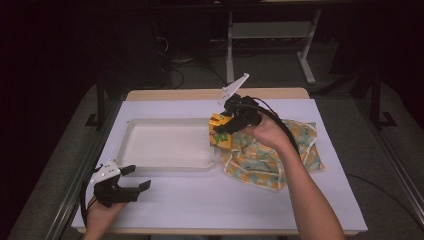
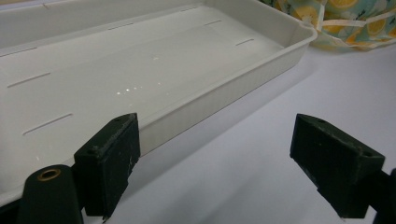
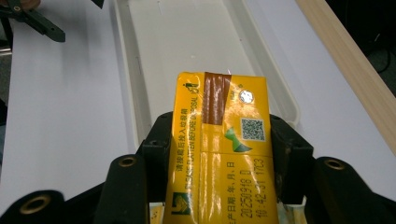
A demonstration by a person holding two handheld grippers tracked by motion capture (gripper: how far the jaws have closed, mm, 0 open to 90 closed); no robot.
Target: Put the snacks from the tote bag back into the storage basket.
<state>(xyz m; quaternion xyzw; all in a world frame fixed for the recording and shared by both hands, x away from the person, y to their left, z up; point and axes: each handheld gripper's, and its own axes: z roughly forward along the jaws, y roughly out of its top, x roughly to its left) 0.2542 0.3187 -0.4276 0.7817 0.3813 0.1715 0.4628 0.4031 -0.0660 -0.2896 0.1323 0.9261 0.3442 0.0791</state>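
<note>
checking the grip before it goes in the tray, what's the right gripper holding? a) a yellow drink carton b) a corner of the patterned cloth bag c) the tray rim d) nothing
a: the right gripper is clamped on both sides of the yellow carton, above the white tray.

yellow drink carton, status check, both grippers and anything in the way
Right gripper shut on yellow drink carton, at the white plastic tray edge. Left gripper open, holding nothing. Nothing lying in the tray.

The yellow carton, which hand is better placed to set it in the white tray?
Right. The right gripper already clamps the yellow carton at the white tray edge; the left gripper sits open, off to the side.
</note>
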